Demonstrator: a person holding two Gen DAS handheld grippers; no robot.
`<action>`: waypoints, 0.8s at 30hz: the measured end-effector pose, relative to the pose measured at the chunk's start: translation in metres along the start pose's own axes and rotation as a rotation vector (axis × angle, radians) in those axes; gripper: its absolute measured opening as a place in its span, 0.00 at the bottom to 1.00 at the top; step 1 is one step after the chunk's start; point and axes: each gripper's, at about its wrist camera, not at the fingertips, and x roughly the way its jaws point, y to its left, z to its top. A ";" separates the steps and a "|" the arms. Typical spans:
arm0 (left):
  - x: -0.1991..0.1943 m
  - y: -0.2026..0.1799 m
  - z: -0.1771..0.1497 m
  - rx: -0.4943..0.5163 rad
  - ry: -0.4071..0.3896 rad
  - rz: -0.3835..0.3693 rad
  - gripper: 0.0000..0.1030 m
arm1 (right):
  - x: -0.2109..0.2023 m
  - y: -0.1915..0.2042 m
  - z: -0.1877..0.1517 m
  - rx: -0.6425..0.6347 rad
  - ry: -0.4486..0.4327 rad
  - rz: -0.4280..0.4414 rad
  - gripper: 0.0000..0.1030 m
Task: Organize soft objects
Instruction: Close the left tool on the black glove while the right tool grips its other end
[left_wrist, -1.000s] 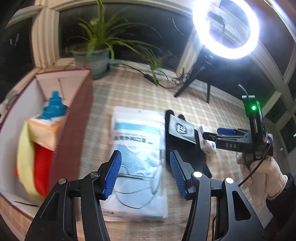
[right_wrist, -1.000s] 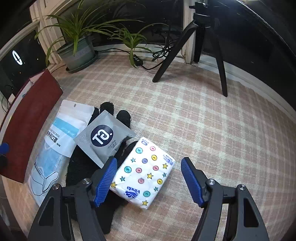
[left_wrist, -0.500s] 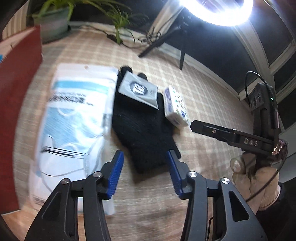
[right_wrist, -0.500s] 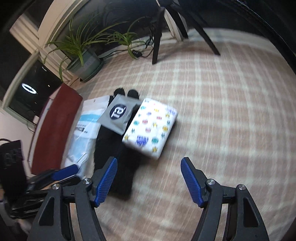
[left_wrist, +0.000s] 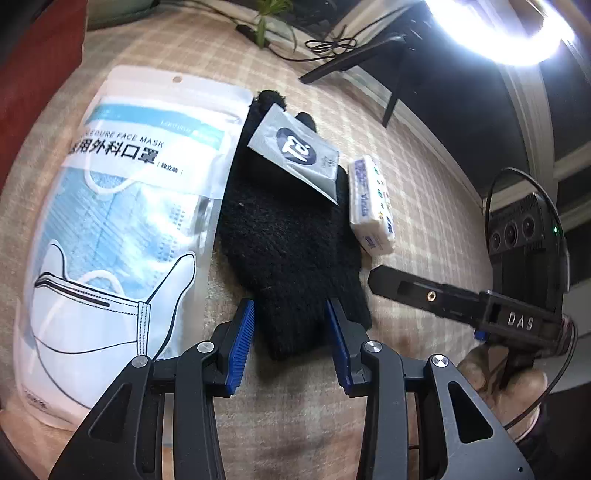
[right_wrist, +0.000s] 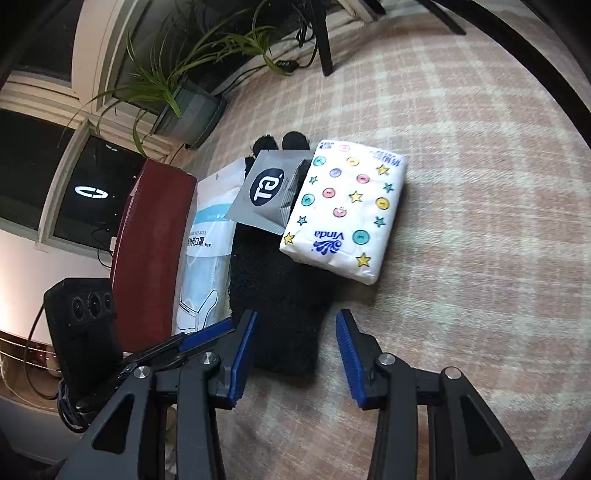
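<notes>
Both sets of tongs bear down on a black fleece glove (left_wrist: 291, 251) lying flat on a checked cloth surface (right_wrist: 461, 184), its cuff end nearest the cameras. The left tongs (left_wrist: 290, 332) straddle the cuff with jaws closing, blue pads at either edge but not visibly pressing. The right tongs (right_wrist: 295, 339) are also closing; the cuff sits by the left pad only, nothing is clamped.

The glove looks light, limp and fuzzy; it would likely sag and fold when lifted, so the thicker ribbed cuff at 6 o'clock seems the surest hold. A grey foil sachet (left_wrist: 295, 151) marked "Ta" rests on the fingers at 12 o'clock and may slide off.

At 9 o'clock of the glove, touching its edge, lies a slippery plastic pouch (left_wrist: 122, 229) printed "FACE MASK" with Chinese characters. At 2 o'clock, a soft tissue pack (right_wrist: 347, 206) reads "Vinda", patterned with buttons and stars, one edge overlapping the glove. The right tongs' body carries the letters "DAS". A dark red box wall (right_wrist: 151, 251) stands beyond the pouch.
</notes>
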 end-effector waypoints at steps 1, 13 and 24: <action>0.002 0.000 0.001 -0.001 0.004 -0.005 0.35 | 0.003 0.001 0.001 -0.003 0.007 0.001 0.36; 0.010 0.000 0.008 0.034 -0.015 -0.027 0.35 | 0.016 -0.008 0.000 0.057 0.038 0.059 0.27; 0.011 -0.013 0.023 0.052 -0.061 -0.045 0.16 | 0.003 -0.021 -0.009 0.118 0.014 0.130 0.16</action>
